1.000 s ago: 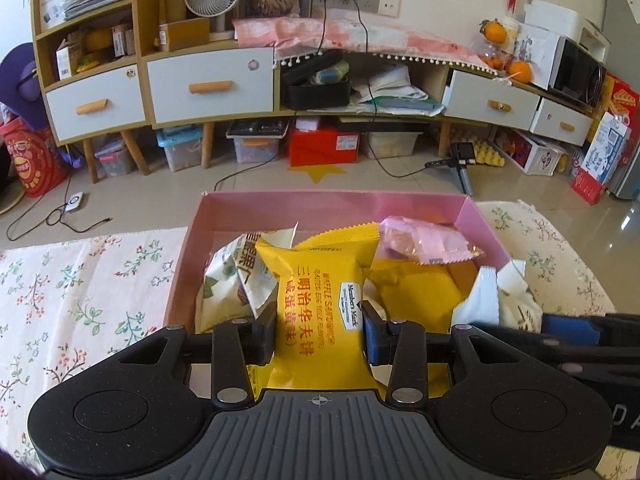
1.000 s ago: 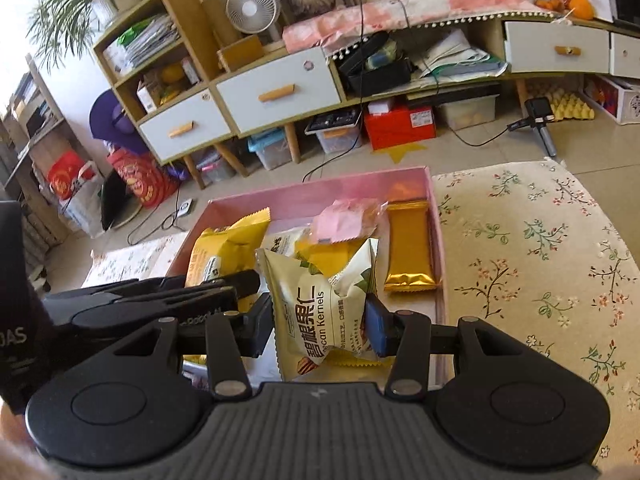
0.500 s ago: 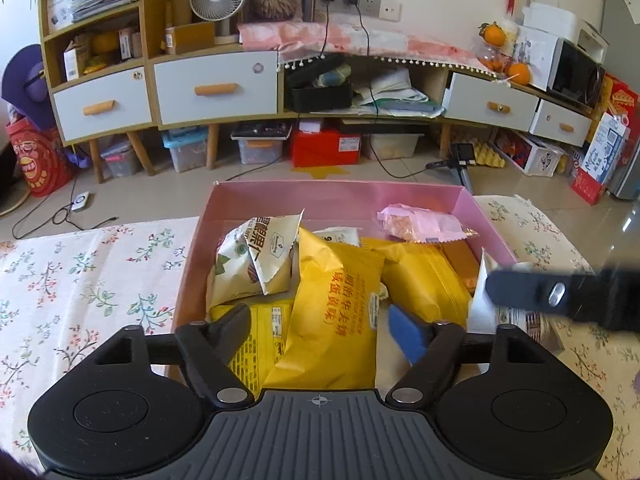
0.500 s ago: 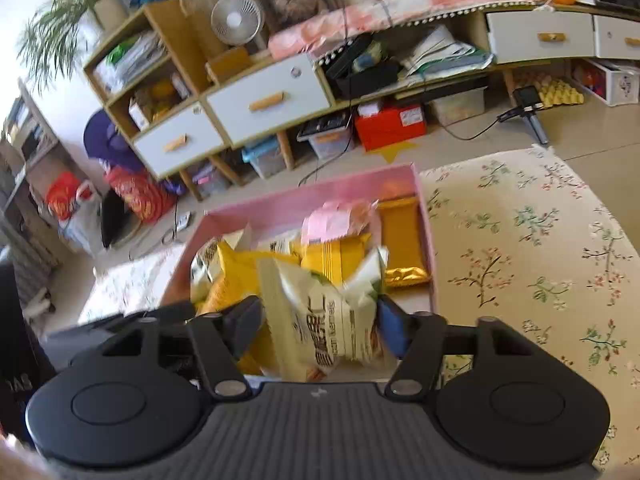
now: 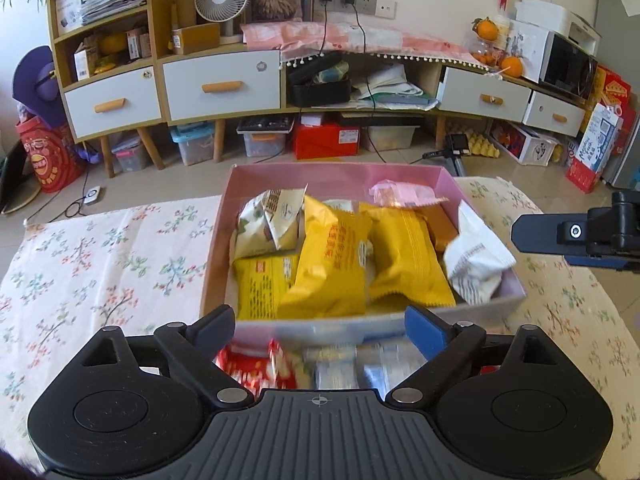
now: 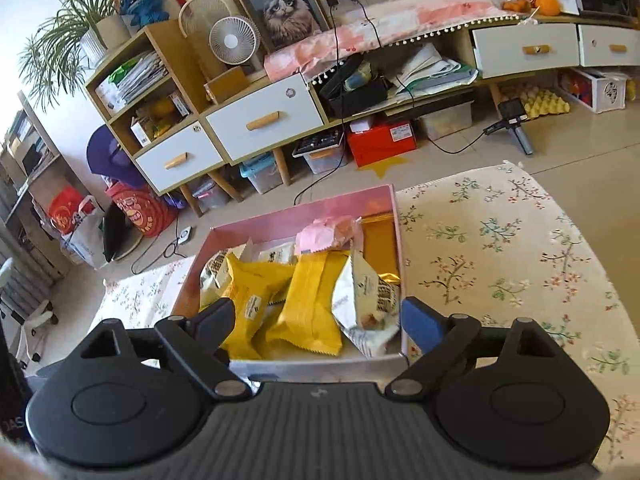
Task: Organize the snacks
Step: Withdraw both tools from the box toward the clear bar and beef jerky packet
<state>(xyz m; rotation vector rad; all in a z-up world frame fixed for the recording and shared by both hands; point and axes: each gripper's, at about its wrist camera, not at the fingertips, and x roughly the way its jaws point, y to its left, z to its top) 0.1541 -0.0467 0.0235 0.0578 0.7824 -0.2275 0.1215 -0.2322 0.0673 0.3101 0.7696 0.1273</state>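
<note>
My left tool [image 5: 320, 330] hangs just short of the pink box [image 5: 448, 178], its jaws opening wide with nothing between them; the box's near edge shows in the gap. Right under it, blurred, I make out a red packet [image 5: 256, 364] and some silvery ones [image 5: 352, 364] lying outside the box on the flowered cloth [image 5: 100, 248] that covers the surface. My right tool [image 6: 316, 322] is likewise spreading, empty, over the near right corner of the box; from the left view it shows as a dark arm at the right edge [image 5: 580, 236].

Inside the box the snacks lie in a loose heap: a yellow packet [image 5: 332, 268] tilted in the middle, another yellow one [image 5: 404, 256] beside it to the right, a flat yellow packet [image 5: 264, 284] underneath at the left, a white nut bag [image 5: 272, 220] behind that, a second white bag [image 5: 476, 256] leaning on the right wall. Further back sit a gold bar [image 6: 380, 244] along the right side and a pink packet [image 5: 400, 194].

Beyond, a low cabinet [image 5: 220, 88] lines the wall.
</note>
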